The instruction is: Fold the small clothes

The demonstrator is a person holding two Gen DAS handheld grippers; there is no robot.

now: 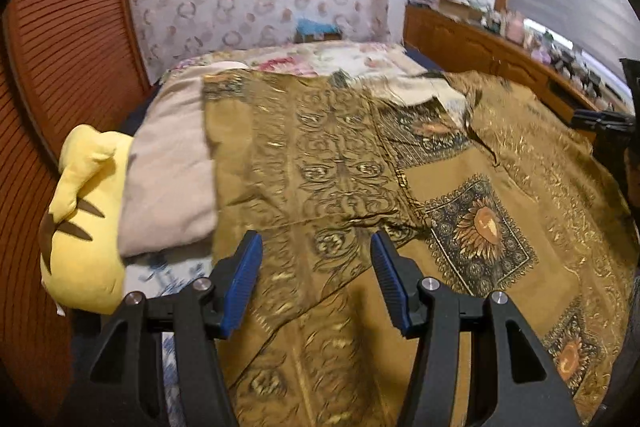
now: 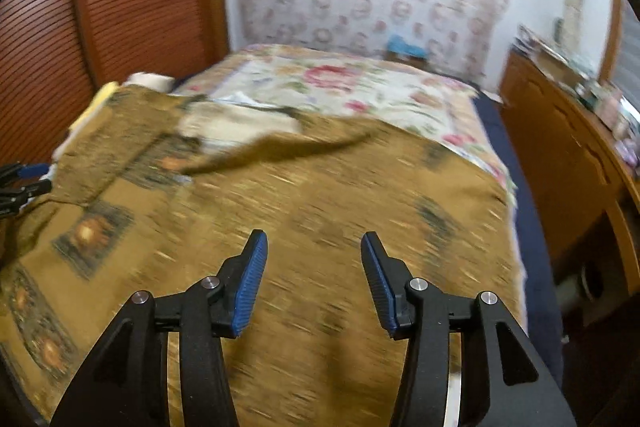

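Here is the bed [image 2: 492, 115], and spread over most of it lies the golden-brown patterned cloth [image 1: 460, 163], the garment in play. It covers the near part of the bed from the left side across to the right edge, where its hem drops over the side above a dark blue strip. Part of it is doubled over: in the left wrist view a folded panel lies across the left half, its slanted edge running down toward the near edge.

The left gripper [image 1: 316, 279] hangs over that folded panel, jaws apart, blue pads [image 1: 242, 279] clear of the fabric, nothing between them. The right gripper [image 2: 314, 279] hovers above the cloth's right half, jaws parted as well, nothing pinched; that view is smeared with blur, so the fine pattern is lost.

Beyond the cloth, a floral bedspread [image 2: 320, 87] shows toward the far edge of the bed. At the left side sit a pale beige pillow [image 1: 172, 183] and, just beside it at the near left corner, a yellow plush toy [image 1: 84, 227] with brown markings. A wooden dresser [image 2: 560, 155] stands along the right side, cluttered on top, too blurred to read.
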